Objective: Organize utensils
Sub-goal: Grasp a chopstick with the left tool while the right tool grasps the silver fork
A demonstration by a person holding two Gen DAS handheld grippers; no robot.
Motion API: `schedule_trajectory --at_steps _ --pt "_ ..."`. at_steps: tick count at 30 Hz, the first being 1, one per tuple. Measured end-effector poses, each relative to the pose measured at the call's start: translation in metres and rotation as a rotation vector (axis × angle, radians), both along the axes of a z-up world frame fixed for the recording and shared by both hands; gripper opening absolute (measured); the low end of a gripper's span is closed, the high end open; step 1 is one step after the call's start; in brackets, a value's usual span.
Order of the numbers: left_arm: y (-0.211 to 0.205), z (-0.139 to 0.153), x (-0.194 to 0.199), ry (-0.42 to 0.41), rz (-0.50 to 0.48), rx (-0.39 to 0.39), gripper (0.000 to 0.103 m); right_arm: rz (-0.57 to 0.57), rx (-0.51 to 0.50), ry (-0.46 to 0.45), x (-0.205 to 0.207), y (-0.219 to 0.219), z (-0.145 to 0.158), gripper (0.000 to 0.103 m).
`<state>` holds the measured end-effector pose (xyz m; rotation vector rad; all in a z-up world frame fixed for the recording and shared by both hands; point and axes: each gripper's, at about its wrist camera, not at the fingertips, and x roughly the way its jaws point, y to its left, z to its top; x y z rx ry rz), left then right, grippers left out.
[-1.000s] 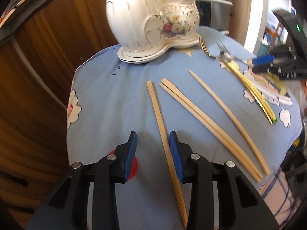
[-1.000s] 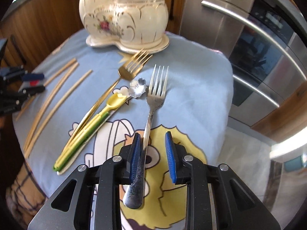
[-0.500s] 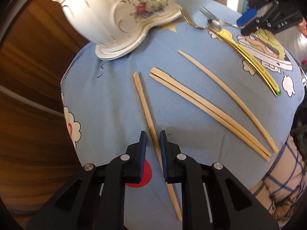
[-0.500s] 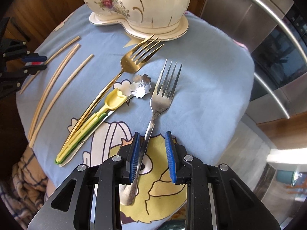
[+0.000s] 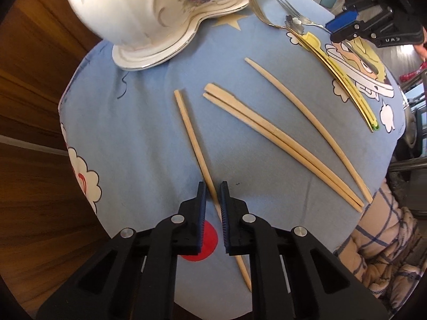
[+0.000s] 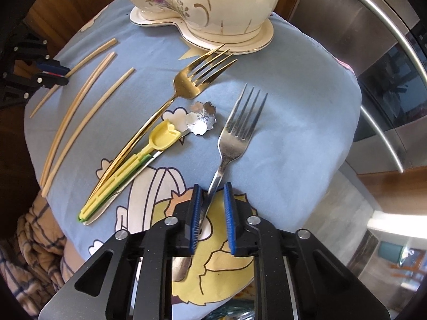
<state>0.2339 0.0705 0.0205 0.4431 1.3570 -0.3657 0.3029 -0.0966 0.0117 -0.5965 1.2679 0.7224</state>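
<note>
I count four wooden chopsticks (image 5: 267, 136) and two forks on the blue cloth (image 5: 149, 122), before the white floral ceramic holder (image 6: 213, 2), whose contents I cannot see. My left gripper (image 5: 212, 186) is closing around the leftmost chopstick (image 5: 192, 138). My right gripper (image 6: 212, 189) is closing around the silver fork (image 6: 237, 136) handle, beside the gold fork (image 6: 186, 85).

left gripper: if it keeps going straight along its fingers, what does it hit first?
Likely the lone chopstick already between the closing jaws of the left gripper, then the blue cloth under it. Remaining depth is unclear.
</note>
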Motion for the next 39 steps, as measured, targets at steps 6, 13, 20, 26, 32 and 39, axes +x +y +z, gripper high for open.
schedule_trajectory --at_steps 6,13,20,26,32,39 --pt "0.015 -0.001 0.004 0.017 0.011 -0.018 0.008 -0.009 -0.014 0.004 -0.003 -0.001 0.002 0.013" --pt "0.007 -0.001 0.014 0.009 0.007 0.031 0.008 -0.023 -0.022 0.008 -0.001 0.002 0.002 0.012" --pt "0.024 0.012 0.01 -0.077 0.075 -0.054 0.004 -0.056 0.067 -0.01 -0.006 -0.014 0.005 0.006" --pt "0.048 0.036 -0.002 -0.158 0.136 -0.157 0.004 -0.066 0.099 -0.007 -0.011 -0.029 0.007 0.006" --pt "0.057 0.064 -0.018 -0.249 0.17 -0.233 0.004 -0.098 0.187 -0.05 -0.01 -0.047 0.025 0.006" --pt "0.053 0.095 -0.025 -0.454 0.242 -0.369 0.004 -0.12 0.345 -0.141 -0.015 -0.055 0.054 0.006"
